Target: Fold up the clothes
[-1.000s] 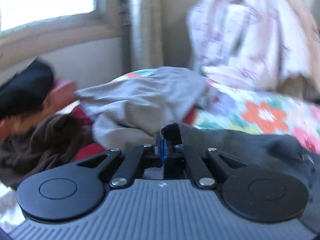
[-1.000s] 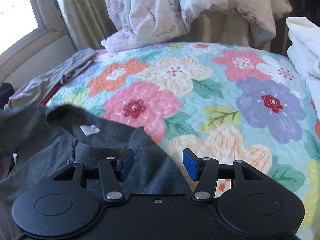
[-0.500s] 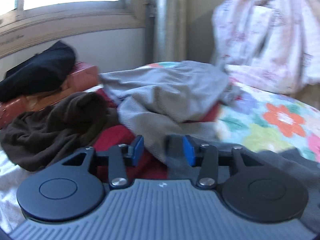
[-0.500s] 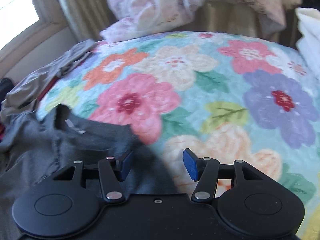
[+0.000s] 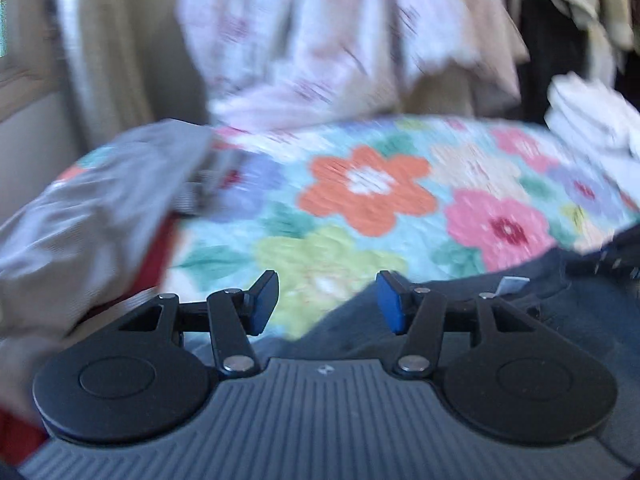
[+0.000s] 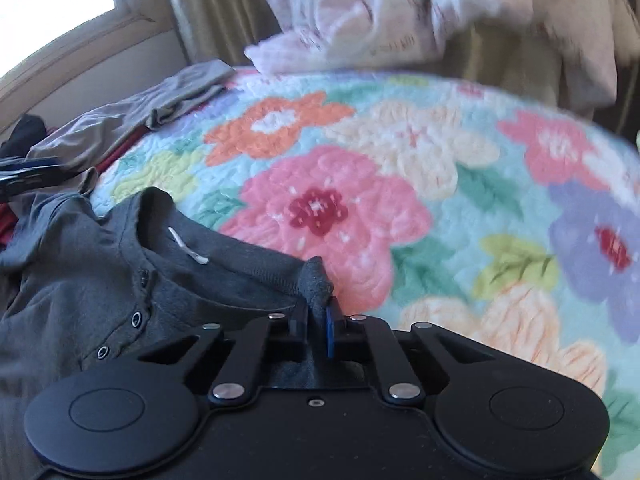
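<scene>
A dark grey buttoned shirt (image 6: 100, 280) lies on the floral quilt (image 6: 400, 168), collar and white label facing up. My right gripper (image 6: 320, 320) is shut on the shirt's shoulder edge by the collar. In the left wrist view the shirt (image 5: 540, 320) fills the lower right. My left gripper (image 5: 326, 304) is open and empty, just above the shirt's edge and the quilt (image 5: 360, 200).
A light grey garment (image 5: 92, 216) lies at the left over red cloth (image 5: 156, 264). A pale patterned blanket (image 5: 320, 40) hangs behind the bed. Folded white cloth (image 5: 592, 120) sits at the far right. Curtains and a window are on the left.
My left gripper let go of the shirt, opened and swung right. My right gripper closed on the shirt's shoulder edge near the collar.
</scene>
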A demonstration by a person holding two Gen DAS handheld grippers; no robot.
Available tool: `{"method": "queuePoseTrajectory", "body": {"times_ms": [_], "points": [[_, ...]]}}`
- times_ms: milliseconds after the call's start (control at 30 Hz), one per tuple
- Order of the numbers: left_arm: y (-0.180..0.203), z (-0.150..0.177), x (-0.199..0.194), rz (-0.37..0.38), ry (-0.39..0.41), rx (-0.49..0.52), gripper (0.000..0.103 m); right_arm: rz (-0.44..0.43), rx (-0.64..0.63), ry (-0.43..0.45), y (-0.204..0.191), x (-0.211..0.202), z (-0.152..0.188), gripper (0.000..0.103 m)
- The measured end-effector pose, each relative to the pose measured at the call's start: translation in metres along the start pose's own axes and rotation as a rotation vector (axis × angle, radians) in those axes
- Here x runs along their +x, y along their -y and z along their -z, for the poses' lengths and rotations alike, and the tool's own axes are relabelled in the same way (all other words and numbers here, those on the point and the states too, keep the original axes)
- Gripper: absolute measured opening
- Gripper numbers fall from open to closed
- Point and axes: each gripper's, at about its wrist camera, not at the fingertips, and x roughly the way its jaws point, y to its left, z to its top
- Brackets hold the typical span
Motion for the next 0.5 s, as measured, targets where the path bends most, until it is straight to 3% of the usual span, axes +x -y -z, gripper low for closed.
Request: {"method": "queuePoseTrajectory", "body": {"times_ms": [133,233,300,367,433,467,500], "points": [[0.01,-0.012,0.043,0.136,-0.125,0.083,0.053,-0.018,0.004,0.058,0.008,-0.016,-0.002,0.008],[0.014,-0.01,0.065,0.16,-0.222,0.099,0.055,-0.033,0.026,0.052,0.014,-0.014,-0.001,0.008],[0.016,-0.006,0.08,0.175,-0.294,0.094,0.074,-0.029,0.006,0.05,0.011,-0.012,-0.001,0.008],[0.018,0.0,0.09,0.179,-0.345,0.088,0.083,-0.04,-0.009,0.058,0.008,-0.013,-0.002,0.008],[0.021,0.005,0.096,0.164,-0.358,0.074,0.084,-0.053,0.002,0.064,0.009,-0.014,-0.002,0.008],[0.021,0.005,0.095,0.173,-0.349,0.06,0.073,-0.059,0.008,0.065,0.01,-0.014,-0.002,0.009],[0.021,0.006,0.093,0.183,-0.34,0.045,0.034,-0.065,0.014,0.066,0.011,-0.015,-0.002,0.009]]}}
